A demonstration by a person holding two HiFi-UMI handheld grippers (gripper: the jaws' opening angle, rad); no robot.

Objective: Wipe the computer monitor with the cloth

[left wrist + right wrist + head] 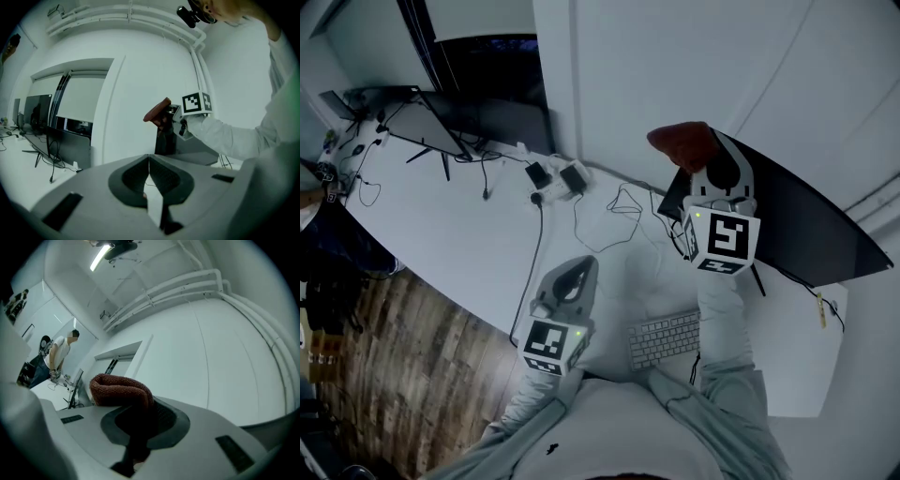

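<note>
At the far left of the head view, the wooden floor (394, 356) runs along the edge of the white desk (459, 244), and a second monitor (441, 122) stands on thin legs at the upper left. Just right of it, a power strip (553, 178) lies in a tangle of cables. Lower centre, your left gripper (572, 281) hovers over the desk edge. In its own view the left gripper (149, 164) has its fingers pressed together with nothing between them. A white keyboard (666, 337) lies just right of it. Right of centre, your right gripper (712, 169) is raised at the top edge of the dark computer monitor (806, 225), which slants across the right side of the frame. In the right gripper view the right gripper (140, 413) has its fingers clamped on the reddish-brown cloth (119, 390), which bulges out above them in a folded roll. That cloth (684, 142) sits at the monitor's upper left corner.
</note>
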